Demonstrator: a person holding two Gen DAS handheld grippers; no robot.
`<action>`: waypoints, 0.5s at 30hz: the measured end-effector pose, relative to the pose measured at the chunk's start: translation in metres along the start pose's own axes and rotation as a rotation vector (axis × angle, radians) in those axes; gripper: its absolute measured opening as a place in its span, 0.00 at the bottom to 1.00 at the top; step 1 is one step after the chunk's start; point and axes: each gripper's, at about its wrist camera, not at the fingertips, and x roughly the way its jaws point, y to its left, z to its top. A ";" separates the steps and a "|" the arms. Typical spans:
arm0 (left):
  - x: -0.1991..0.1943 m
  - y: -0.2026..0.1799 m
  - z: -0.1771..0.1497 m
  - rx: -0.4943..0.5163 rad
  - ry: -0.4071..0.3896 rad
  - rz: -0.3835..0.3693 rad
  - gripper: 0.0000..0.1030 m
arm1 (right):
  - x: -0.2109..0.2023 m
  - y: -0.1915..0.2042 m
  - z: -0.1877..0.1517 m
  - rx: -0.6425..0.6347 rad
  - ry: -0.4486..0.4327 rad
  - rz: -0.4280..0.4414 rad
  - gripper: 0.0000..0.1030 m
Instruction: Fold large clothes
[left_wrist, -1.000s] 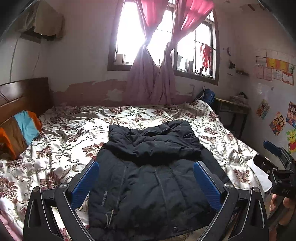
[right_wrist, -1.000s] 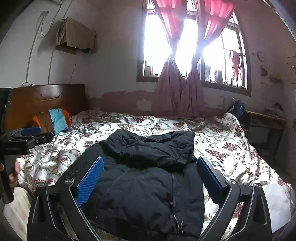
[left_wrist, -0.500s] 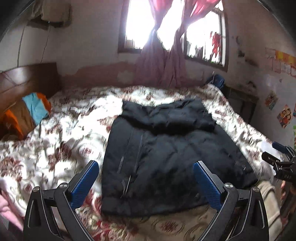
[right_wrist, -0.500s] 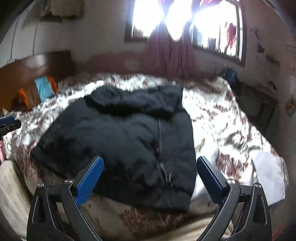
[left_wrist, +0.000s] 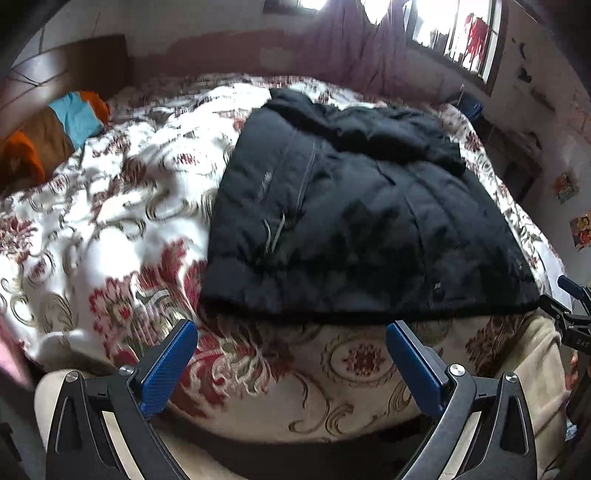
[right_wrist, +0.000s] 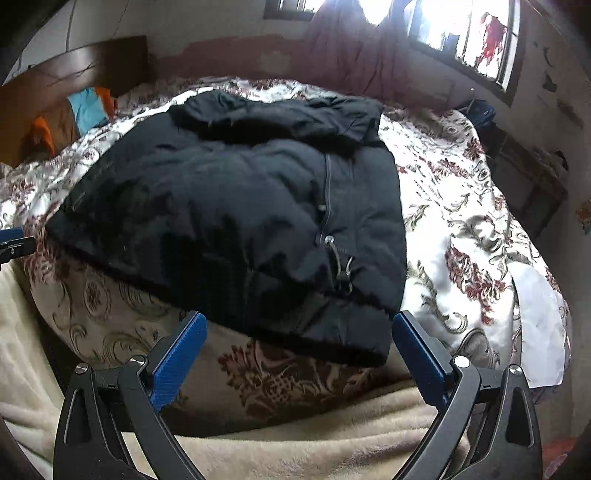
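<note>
A large black padded jacket (left_wrist: 362, 221) lies flat on the bed, hood end far, hem at the near edge. It also shows in the right wrist view (right_wrist: 236, 221), its hem hanging over the bed's front edge. My left gripper (left_wrist: 290, 362) is open and empty, just short of the hem's left half. My right gripper (right_wrist: 295, 350) is open and empty, with the hem's right corner between its blue pads (right_wrist: 417, 354). The right gripper's tip (left_wrist: 569, 310) shows at the right edge of the left wrist view.
The bed has a floral white and red cover (left_wrist: 110, 206) and a beige blanket (right_wrist: 295, 435) along its front side. An orange, blue and brown pillow (left_wrist: 55, 129) lies by the wooden headboard (right_wrist: 74, 74). A dark desk (right_wrist: 528, 177) stands at the right wall.
Both grippers have dropped and tilted down toward the bed's front edge. The jacket's hem now sits just ahead of the fingers. The jacket has not moved.
</note>
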 end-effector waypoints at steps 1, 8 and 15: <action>0.002 -0.002 -0.002 0.004 0.011 0.001 1.00 | 0.003 0.001 -0.001 0.001 0.011 0.002 0.96; 0.019 -0.030 -0.013 0.143 0.052 0.060 1.00 | 0.019 0.013 -0.004 -0.050 0.084 -0.017 0.96; 0.029 -0.067 -0.021 0.372 0.008 0.180 0.99 | 0.030 0.035 -0.004 -0.193 0.116 -0.095 0.96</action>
